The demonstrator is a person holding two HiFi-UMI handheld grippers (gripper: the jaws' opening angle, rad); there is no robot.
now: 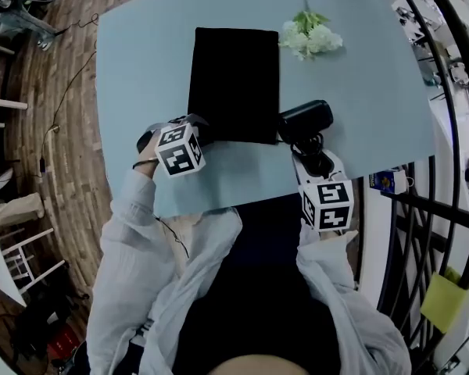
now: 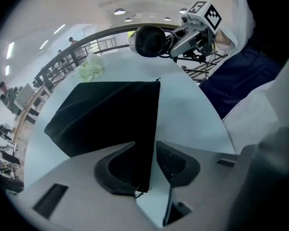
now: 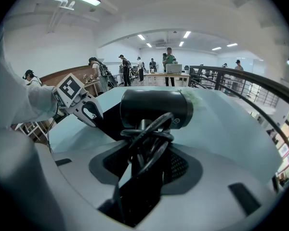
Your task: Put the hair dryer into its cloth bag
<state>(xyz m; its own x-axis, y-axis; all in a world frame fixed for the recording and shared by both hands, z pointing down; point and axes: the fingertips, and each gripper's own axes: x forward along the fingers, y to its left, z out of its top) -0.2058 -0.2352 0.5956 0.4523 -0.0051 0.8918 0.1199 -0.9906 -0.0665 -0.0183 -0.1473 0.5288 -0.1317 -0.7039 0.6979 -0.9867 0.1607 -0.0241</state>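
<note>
Black and flat, the cloth bag [image 1: 234, 84] lay on the blue table [image 1: 141, 53]. The left gripper [image 2: 145, 148] stood spread around its corner, and the right gripper [image 3: 151, 153] pinched the hair dryer [image 3: 154, 109] beside it.

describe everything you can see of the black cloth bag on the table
The cloth bag is black, matte and rectangular, lying flat on the pale blue table, long side running away from the person. Its near left corner, with a short loose thread, sits between the open jaws of the left gripper; the pads do not press it. The hair dryer is close by its near right corner, contact unclear; white flowers lie by the far right one.
</note>
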